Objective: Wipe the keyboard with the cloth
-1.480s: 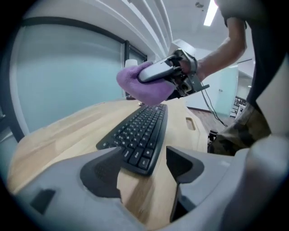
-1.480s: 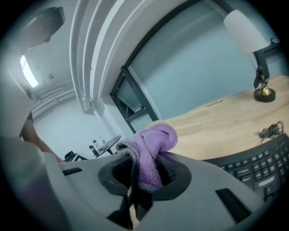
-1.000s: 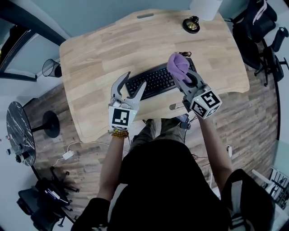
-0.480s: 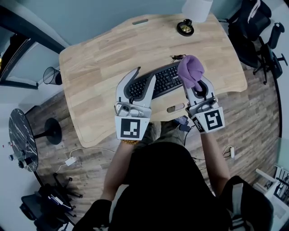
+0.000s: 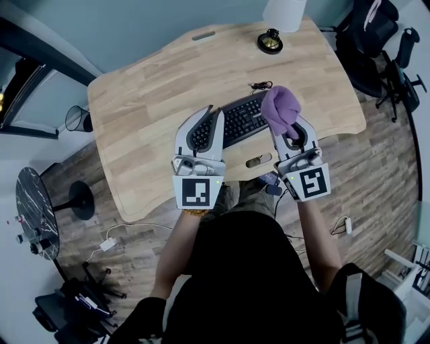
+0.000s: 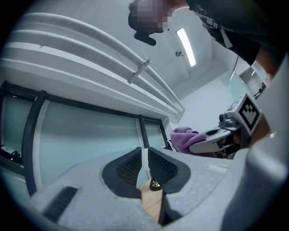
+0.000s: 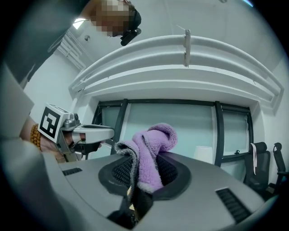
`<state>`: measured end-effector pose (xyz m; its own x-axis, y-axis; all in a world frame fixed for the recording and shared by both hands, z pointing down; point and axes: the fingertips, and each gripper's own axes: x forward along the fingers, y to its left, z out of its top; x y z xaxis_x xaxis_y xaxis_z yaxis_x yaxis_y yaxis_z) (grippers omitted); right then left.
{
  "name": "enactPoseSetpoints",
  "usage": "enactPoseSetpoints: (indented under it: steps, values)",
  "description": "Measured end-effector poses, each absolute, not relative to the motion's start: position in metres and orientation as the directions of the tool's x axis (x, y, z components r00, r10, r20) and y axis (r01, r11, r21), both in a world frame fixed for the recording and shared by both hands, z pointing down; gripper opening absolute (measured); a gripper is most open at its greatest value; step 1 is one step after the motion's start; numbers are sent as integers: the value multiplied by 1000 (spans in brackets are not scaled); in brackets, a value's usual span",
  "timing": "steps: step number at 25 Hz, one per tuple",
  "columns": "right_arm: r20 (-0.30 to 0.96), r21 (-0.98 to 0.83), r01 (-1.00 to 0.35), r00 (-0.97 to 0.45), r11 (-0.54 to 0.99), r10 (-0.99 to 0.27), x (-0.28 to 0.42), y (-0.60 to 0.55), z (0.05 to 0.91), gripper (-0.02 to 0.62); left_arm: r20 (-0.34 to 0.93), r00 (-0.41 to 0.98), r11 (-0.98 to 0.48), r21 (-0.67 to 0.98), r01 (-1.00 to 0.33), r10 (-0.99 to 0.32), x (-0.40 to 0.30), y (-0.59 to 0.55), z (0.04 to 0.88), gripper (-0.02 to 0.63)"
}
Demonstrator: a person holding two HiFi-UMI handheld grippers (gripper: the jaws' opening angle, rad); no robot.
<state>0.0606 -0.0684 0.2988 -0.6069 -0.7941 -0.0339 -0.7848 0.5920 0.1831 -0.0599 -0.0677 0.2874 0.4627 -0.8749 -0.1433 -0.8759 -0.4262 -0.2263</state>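
Pale wooden desk (image 5: 148,101) fills the far half of the head view, above a wood-plank floor. A black keyboard (image 5: 236,123) lies on it close to the near edge, right of centre and slightly slanted. At the far edge sit a small round black-and-gold object (image 5: 270,41) and a white cylinder (image 5: 283,10). Dark office chairs (image 5: 376,47) stand to the right.

Both tools are held side by side over the near edge. The left gripper (image 5: 215,111) is in front of the keyboard's left end. Its jaws have just been closing and now stand all but together, with nothing between them. The right gripper (image 7: 141,173) is clamped on the purple cloth (image 5: 281,109), which bunches up past the jaw tips and hides the keyboard's right end.
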Motion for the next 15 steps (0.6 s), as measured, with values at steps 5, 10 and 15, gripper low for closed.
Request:
enactPoseSetpoints:
  steps: [5, 10, 15]
  values:
    - [9, 136, -807, -580, 575, -815, 68, -67, 315, 77, -148, 482, -448, -213, -868, -864, -54, -66, 291, 34]
    - [111, 150, -812, -554, 565, -825, 69, -63, 335, 71, -132, 496, -476, -153, -866, -858, -53, -67, 314, 28]
    - [138, 135, -840, -509, 525, -850, 90, -56, 333, 71, -92, 541, -534, -90, -841, -836, -25, -59, 331, 25]
